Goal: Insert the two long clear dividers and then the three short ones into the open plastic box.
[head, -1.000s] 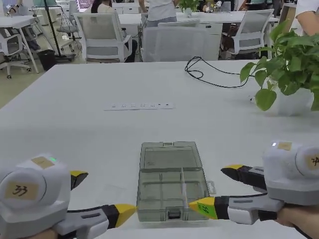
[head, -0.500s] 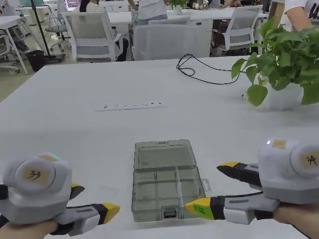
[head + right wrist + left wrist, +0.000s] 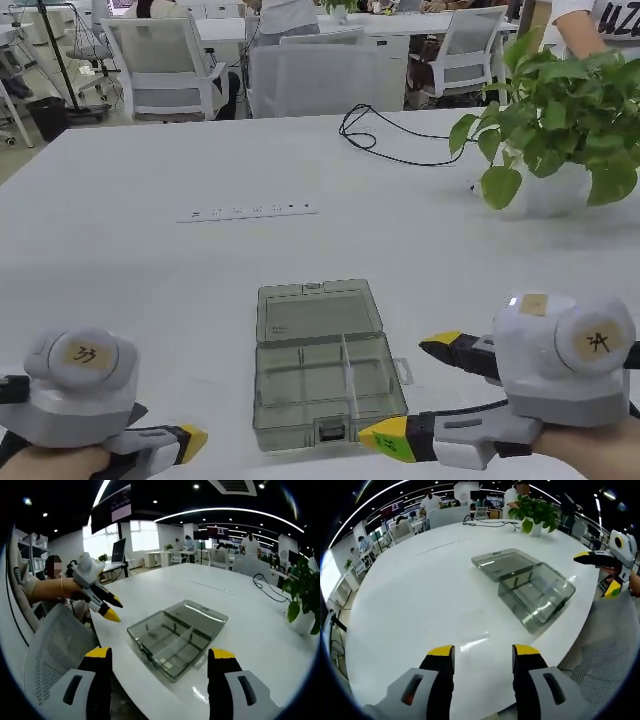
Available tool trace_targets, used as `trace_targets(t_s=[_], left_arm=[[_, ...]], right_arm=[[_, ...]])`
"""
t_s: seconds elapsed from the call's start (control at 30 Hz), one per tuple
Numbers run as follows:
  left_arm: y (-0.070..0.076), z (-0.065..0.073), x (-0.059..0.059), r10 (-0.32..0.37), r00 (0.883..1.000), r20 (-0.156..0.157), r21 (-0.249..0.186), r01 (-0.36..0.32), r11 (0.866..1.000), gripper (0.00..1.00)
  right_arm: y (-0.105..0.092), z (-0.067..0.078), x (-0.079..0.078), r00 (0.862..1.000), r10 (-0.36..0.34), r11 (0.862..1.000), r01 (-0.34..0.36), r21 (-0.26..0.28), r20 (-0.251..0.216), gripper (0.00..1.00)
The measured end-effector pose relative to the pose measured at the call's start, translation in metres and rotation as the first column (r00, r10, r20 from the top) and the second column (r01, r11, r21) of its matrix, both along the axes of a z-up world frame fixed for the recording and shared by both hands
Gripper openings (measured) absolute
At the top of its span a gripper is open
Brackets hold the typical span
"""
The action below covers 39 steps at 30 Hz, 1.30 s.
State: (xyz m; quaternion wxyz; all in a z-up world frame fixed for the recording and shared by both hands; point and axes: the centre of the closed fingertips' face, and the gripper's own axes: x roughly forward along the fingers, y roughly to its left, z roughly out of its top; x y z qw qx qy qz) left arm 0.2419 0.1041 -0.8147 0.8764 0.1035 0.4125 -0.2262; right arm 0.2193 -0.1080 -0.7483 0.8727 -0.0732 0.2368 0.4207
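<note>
The open clear plastic box (image 3: 300, 385) sits near the table's front edge, its lid (image 3: 318, 310) laid flat behind it. One clear divider (image 3: 347, 368) stands inside, running front to back. My left gripper (image 3: 163, 427) is open and holds nothing, low at the front left, well clear of the box. On the other side of the box my right gripper (image 3: 412, 392) is open too, close to the front right corner. In the left gripper view the open gripper (image 3: 482, 651) faces the box (image 3: 535, 592) across bare table. The right gripper (image 3: 159, 653) in its own view hovers over the box (image 3: 167, 637).
A potted plant (image 3: 560, 110) stands at the right, with a black cable (image 3: 390, 140) behind it. A white power strip (image 3: 246, 211) lies mid-table. Office chairs (image 3: 160, 60) line the far edge. The table's front edge runs just below the box.
My left gripper has drawn back toward the lower left, away from the box. The right gripper has stayed beside the box's right corner. The head camera has shifted.
</note>
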Motion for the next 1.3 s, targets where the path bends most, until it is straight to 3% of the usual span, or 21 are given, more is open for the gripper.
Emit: trace_targets(t_s=[0.13, 0.4, 0.43, 0.73, 0.77, 1.0, 1.3], left_arm=[[0.001, -0.008, 0.001, 0.015, 0.999, -0.033, -0.017, -0.016, 1.000, 0.42], [0.005, -0.022, 0.004, 0.040, 0.996, -0.083, -0.015, -0.042, 0.999, 0.40], [0.007, -0.025, 0.004, 0.046, 0.995, -0.091, 0.001, -0.046, 0.999, 0.39], [0.004, -0.035, 0.002, 0.052, 0.992, -0.117, -0.002, -0.053, 0.999, 0.37], [0.003, -0.033, 0.003, 0.049, 0.994, -0.103, 0.002, -0.049, 0.999, 0.37], [0.005, -0.035, 0.002, 0.040, 0.994, -0.104, 0.049, -0.035, 0.998, 0.33], [0.006, -0.035, 0.004, 0.049, 0.992, -0.120, 0.066, -0.041, 0.997, 0.33]], right_arm=[[-0.001, -0.001, 0.001, 1.000, -0.007, 1.000, 0.007, -0.005, -0.002, 0.79], [-0.002, -0.004, 0.004, 1.000, -0.025, 1.000, 0.025, -0.004, -0.014, 0.77], [-0.002, -0.004, 0.004, 1.000, -0.027, 1.000, 0.027, -0.003, -0.014, 0.77], [-0.004, -0.006, 0.008, 0.999, -0.043, 0.999, 0.043, -0.002, -0.029, 0.76], [-0.004, -0.006, 0.008, 0.999, -0.044, 0.999, 0.044, -0.003, -0.029, 0.76], [-0.005, -0.006, 0.010, 0.998, -0.057, 0.998, 0.057, -0.006, -0.027, 0.75], [-0.006, -0.010, 0.009, 0.997, -0.066, 0.998, 0.065, -0.023, -0.039, 0.74]])
